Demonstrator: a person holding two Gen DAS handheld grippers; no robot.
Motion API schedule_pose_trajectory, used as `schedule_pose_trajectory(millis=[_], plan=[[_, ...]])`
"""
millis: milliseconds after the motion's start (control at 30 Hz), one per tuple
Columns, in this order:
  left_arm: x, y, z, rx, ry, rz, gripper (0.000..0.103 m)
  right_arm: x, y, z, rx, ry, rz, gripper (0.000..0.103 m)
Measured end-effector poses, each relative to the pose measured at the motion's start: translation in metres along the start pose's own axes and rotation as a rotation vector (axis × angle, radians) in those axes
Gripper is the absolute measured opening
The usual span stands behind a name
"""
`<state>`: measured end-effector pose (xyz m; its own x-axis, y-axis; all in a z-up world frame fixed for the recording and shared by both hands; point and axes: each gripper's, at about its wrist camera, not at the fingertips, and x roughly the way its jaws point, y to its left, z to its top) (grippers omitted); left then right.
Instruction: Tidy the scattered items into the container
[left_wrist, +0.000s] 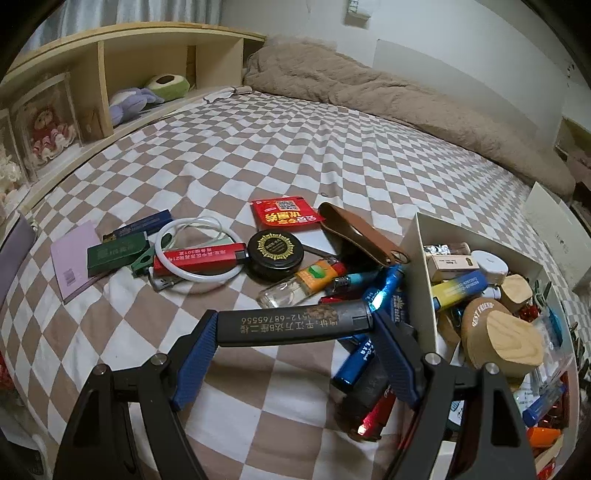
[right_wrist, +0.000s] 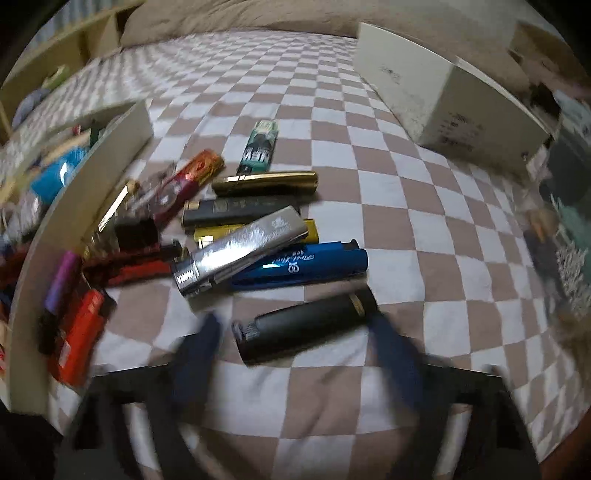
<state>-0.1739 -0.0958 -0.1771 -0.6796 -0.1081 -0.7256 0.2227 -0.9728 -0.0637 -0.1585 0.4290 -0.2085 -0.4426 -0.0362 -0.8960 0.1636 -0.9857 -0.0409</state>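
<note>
L tool (left_wrist: 295, 325) angled down, clamping black lighter (left_wrist: 291, 323); R tool (right_wrist: 295, 339) blurred, apart around dark lighter (right_wrist: 306, 325).

A bed (left_wrist: 280, 147) with a brown-and-white checked sheet carries everything. Lighters, a red packet (left_wrist: 286, 213), a round black tin (left_wrist: 275, 251) and a pink booklet (left_wrist: 74, 254) lie scattered beside an open white box (left_wrist: 421, 266). A rumpled beige blanket (left_wrist: 388, 99) lies along the far edge.
</note>
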Motion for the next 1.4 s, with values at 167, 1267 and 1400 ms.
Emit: schedule_pose_trajectory(millis=[167,1267,1400], plan=[[-0.002,-0.002,0.001,-0.004,-0.008,-0.023,0.082,-0.007,0.0,-0.011,0.066,-0.016,0.018,0.05],[0.003,-0.014,-0.001,0.001,-0.007,-0.081,0.082,0.002,0.009,0.002,-0.312,0.115,0.172,0.092],[-0.001,-0.015,-0.002,-0.003,-0.013,-0.099,0.082,0.001,0.008,-0.006,-0.184,0.117,0.159,0.092]])
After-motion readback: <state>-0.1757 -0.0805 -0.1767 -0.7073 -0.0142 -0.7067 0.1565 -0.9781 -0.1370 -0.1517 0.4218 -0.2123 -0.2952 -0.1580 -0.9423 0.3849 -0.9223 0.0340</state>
